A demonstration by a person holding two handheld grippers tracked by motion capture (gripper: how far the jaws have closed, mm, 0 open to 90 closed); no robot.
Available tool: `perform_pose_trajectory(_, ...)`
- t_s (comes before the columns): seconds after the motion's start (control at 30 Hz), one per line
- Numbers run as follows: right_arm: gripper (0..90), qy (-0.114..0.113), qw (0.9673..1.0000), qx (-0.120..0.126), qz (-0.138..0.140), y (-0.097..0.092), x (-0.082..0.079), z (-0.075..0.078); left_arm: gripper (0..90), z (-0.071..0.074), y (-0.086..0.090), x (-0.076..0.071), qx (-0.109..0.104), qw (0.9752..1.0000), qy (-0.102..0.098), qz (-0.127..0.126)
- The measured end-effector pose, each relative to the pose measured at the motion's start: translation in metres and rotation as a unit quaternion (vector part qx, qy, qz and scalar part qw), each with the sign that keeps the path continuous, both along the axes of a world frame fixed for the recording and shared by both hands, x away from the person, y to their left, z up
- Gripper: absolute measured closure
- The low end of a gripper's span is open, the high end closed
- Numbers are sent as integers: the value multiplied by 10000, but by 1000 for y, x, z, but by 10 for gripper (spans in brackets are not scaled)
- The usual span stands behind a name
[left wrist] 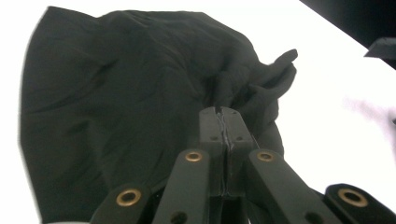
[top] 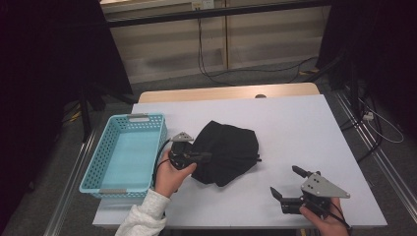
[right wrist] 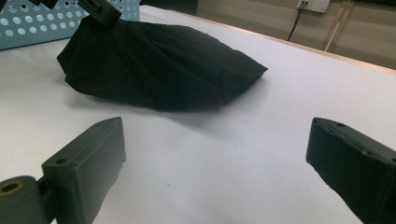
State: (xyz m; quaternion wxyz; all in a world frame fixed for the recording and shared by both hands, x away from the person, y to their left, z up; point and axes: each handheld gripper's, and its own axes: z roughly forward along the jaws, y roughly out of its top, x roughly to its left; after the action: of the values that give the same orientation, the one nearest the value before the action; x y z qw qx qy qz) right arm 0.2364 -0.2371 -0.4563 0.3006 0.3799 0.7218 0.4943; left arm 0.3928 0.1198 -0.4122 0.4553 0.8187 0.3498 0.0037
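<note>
A black cloth [top: 231, 152] lies crumpled in the middle of the white table [top: 295, 123]. My left gripper [top: 209, 156] is at its left edge, jaws pressed together on a bunched fold of the cloth [left wrist: 116, 93]. In the right gripper view that edge of the cloth [right wrist: 159, 65] is pulled up like a tent under the left gripper [right wrist: 100, 11]. Near the table's front right, my right gripper [top: 284, 180] is held open, apart from the cloth, with bare table between its jaws [right wrist: 215, 154].
A light blue perforated basket [top: 147, 118] stands at the table's left side, just left of the left hand; its wall [right wrist: 37, 23] is behind the cloth in the right gripper view. Cables run across the floor beyond the table's far edge.
</note>
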Motion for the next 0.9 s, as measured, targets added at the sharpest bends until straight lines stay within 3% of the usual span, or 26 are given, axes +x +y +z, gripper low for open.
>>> perform_pose_trajectory(0.63, 38, -3, 10000, -8, 29, 2, 1, 1, 889, 8, 25, 3, -23, 9986, -112, 513)
perform_pose_trajectory(0.9, 38, -4, 10000, -24, 81, 1, 2, 1, 889, 9, 24, 1, -19, 9987, -138, 486)
